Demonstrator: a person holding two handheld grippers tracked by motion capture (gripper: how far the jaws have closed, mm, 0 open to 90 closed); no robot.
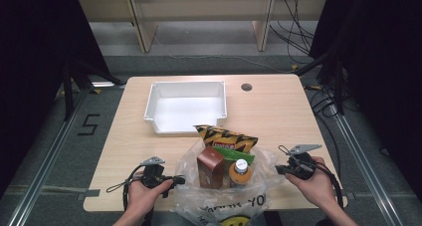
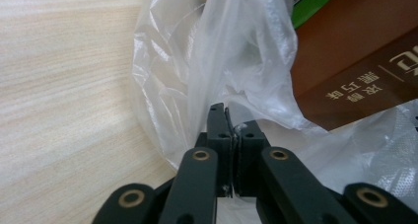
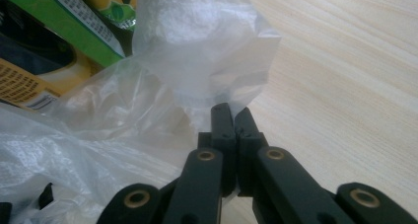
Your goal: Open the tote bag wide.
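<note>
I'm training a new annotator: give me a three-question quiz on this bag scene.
1. True or false: the white bin holds the snack bag.
2. What does each gripper, left gripper and right gripper, pinch?
3. Which stands upright in the plastic bag: A the brown carton, B a mug, C a banana?

Key: 1 false, the bin is empty. 2 The plastic bag's film, one on each side. 3 A.
</note>
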